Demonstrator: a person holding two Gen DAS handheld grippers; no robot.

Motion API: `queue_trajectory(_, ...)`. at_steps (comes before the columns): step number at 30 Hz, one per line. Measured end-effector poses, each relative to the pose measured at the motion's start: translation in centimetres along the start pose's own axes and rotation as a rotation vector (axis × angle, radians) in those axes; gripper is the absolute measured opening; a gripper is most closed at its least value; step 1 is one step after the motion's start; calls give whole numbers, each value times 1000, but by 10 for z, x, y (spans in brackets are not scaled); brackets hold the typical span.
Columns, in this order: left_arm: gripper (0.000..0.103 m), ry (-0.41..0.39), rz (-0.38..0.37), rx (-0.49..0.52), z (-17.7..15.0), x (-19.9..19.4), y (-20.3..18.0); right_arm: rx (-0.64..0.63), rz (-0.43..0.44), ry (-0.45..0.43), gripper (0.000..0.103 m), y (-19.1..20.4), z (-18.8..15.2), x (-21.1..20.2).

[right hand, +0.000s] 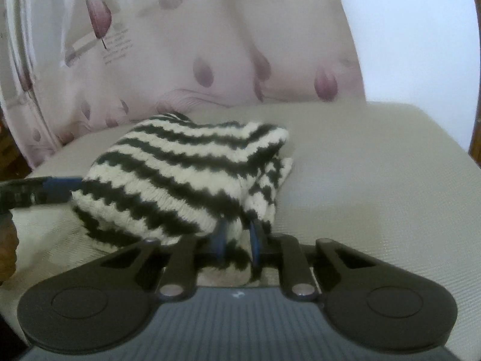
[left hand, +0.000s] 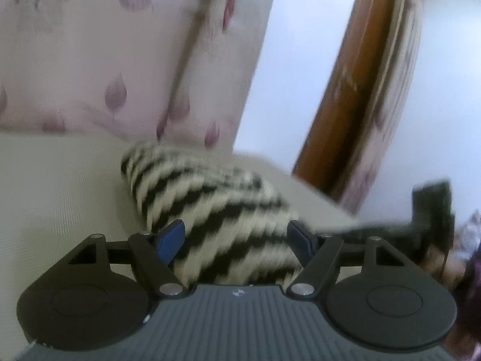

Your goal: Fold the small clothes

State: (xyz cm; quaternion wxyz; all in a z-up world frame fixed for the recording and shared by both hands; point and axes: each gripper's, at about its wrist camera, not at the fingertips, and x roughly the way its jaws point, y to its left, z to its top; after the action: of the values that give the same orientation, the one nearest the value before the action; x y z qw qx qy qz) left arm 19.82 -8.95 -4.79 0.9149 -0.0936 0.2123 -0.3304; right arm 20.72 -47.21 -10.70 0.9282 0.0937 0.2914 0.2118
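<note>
Right gripper [right hand: 237, 240] pinches the near edge of the striped knit [right hand: 180, 162]; left gripper [left hand: 237, 237] straddles it wide, holding nothing. Slippage looks likely: the thick knit could slide free and unfold on the cushion [right hand: 375, 165].

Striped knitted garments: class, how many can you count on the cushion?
1: the striped knitted garment lies bunched on the beige cushion; others may be hidden underneath.

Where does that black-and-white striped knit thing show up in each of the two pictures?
Left wrist view: the striped knit lies at lower centre on the beige cushion, running between the open blue fingers.
Right wrist view: it sits at centre, its near edge pinched by the right gripper.
Shared landmark: the pink floral fabric behind it.
</note>
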Motion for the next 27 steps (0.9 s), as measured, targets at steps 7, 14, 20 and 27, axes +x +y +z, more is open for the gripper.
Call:
queue_trajectory(7, 50, -72, -12, 57, 20, 31, -31, -2, 67, -186, 17, 20, 32, -21)
queue_trajectory(14, 37, 56, -50, 45, 0, 77, -26, -104, 65, -66, 16, 28, 21, 23)
queue_trajectory(20, 11, 127, -126, -153, -35, 80, 8, -61, 73, -44, 15, 5, -10, 17)
queue_trajectory(27, 11, 97, -114, -138, -38, 78, 6, -48, 96, -136, 16, 9, 47, 10)
